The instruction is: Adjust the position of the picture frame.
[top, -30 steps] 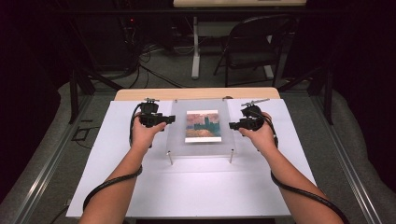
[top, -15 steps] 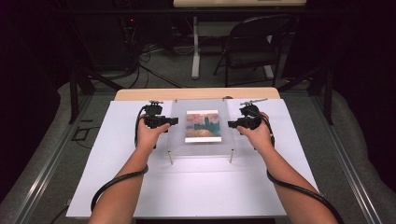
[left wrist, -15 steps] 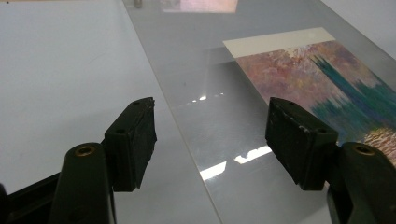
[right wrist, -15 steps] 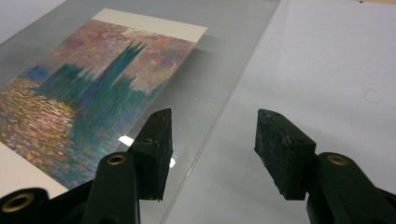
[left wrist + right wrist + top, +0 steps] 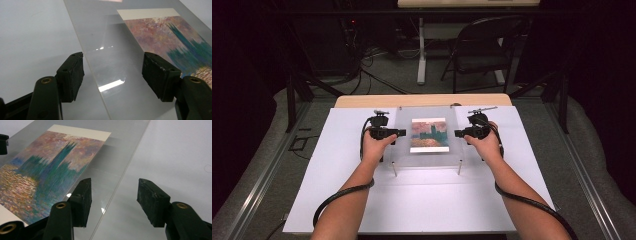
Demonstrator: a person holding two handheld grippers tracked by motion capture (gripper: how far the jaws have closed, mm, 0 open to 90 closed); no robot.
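Both hands have slid in closer to the clear sheet since a second ago, and the left one has come down a bit.

From above, the clear sheet [image 5: 427, 135] sits raised on little posts over the white table [image 5: 332, 200], in the middle near the far edge, with a painted picture [image 5: 429, 135] lying flat on it (purple sky, green towers). The left gripper [image 5: 398, 133] waits at the sheet's left edge and the right gripper [image 5: 459, 133] at its right edge. In the left gripper view the jaws stand wide, one on each side of the sheet's edge [image 5: 95, 75], not pinching it. In the right gripper view the jaws are wide too, with the sheet's edge [image 5: 112, 197] between them and untouched.
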